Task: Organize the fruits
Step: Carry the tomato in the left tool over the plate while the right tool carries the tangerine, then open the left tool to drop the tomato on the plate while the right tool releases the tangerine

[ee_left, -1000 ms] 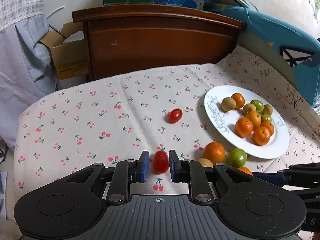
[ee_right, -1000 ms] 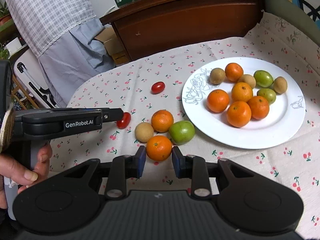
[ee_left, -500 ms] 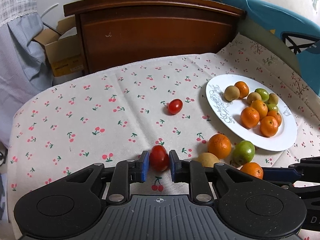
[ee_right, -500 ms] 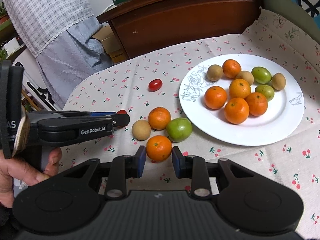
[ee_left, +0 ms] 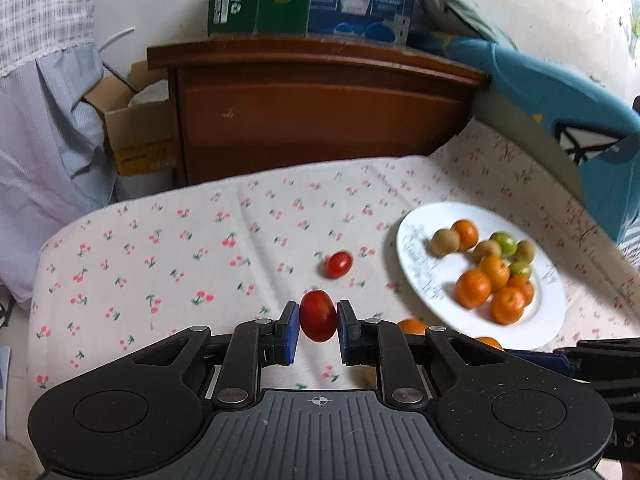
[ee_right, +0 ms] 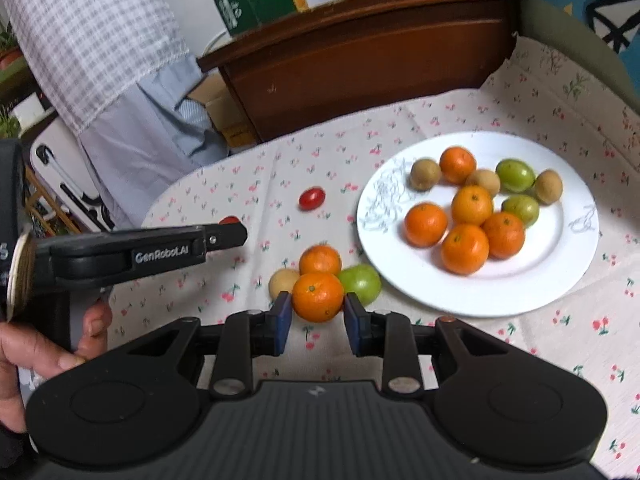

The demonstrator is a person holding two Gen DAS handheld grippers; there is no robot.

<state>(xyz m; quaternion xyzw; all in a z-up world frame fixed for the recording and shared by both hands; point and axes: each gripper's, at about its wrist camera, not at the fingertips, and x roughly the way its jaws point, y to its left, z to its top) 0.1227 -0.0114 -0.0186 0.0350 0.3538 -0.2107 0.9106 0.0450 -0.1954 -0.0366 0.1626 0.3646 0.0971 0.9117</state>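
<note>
Between the left tongs, the tomato (previously resting) now hangs lifted.

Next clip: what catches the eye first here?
The white plate heaped with oranges and green and tan fruit, at the right on the cherry-print cloth. Up front, the right claw grips an orange, and the left claw pinches a red tomato.
</note>
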